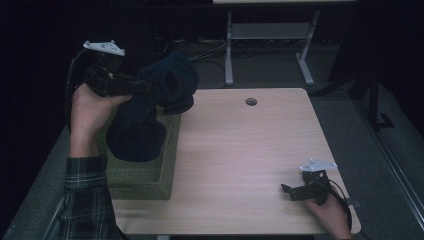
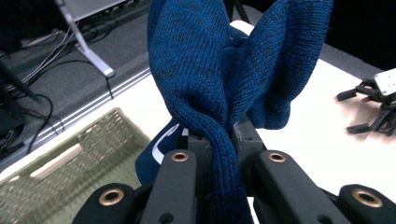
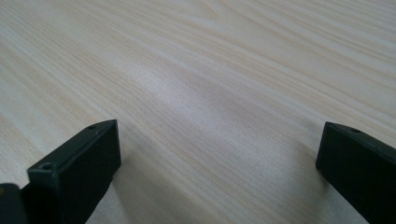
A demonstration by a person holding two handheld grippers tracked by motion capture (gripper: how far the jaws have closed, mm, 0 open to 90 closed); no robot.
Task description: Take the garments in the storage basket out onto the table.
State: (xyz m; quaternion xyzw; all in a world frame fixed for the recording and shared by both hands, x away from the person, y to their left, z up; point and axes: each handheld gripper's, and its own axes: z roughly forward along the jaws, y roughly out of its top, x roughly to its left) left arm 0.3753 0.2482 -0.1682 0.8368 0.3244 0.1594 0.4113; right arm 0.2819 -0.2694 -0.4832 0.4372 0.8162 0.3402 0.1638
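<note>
My left claw [image 1: 134, 86] is clamped on a dark blue knitted garment [image 1: 150, 107], jaws nearly together with a bunched fold of the knit pinched between them; in the left gripper view the garment [image 2: 219, 70] rises straight from the jaws toward twelve o'clock and splits into two lobes, one toward eleven, one toward one; in the high view the bulk of it hangs off the claw toward five o'clock, its lower bulge over the green woven basket [image 1: 150, 175], which sits at the table's nine o'clock edge; whether the cloth touches the basket rim I cannot tell; my right claw [image 1: 290, 192] rests at the five o'clock corner of the wooden table [image 1: 250, 150], well apart from the garment, jaws spread wide with nothing but bare wood between them.
</note>
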